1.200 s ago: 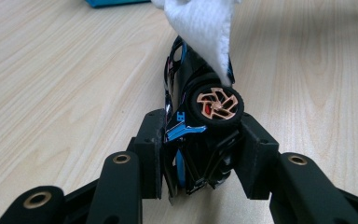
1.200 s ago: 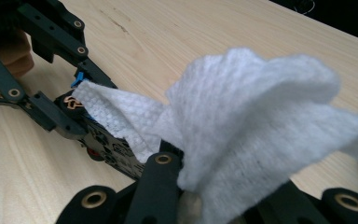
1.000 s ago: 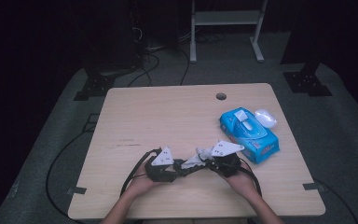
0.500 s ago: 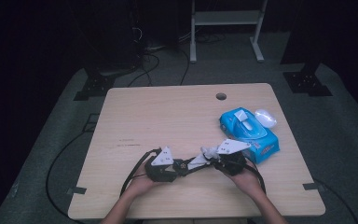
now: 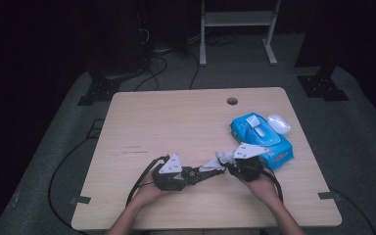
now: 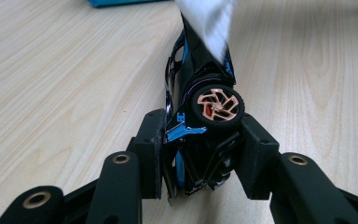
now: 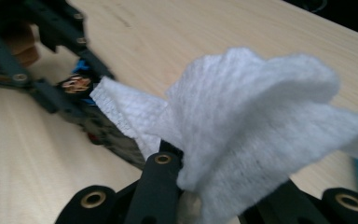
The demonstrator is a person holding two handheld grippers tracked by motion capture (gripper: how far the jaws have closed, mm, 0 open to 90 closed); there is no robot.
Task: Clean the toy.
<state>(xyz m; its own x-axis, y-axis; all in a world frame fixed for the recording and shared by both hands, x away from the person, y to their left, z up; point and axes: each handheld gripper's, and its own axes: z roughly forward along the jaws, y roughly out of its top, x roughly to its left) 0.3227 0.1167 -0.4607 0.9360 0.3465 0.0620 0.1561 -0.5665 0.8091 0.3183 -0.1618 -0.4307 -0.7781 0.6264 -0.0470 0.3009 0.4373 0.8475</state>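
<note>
L gripper (image 6: pixel 200 154) clamped on toy car (image 6: pixel 200 107), black/blue, gold wheel, near-centre of table (image 5: pixel 176 122). R gripper (image 7: pixel 205 196) pinching white wipe (image 7: pixel 242 116), wipe touching car. Blue wipes pack (image 5: pixel 262 137) far right, lid flipped open, wipe poking out top.

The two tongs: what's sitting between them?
In the high view, a black toy car, gripped by the left tongs. The right tongs press a white wipe onto it. No bare table between.
</note>
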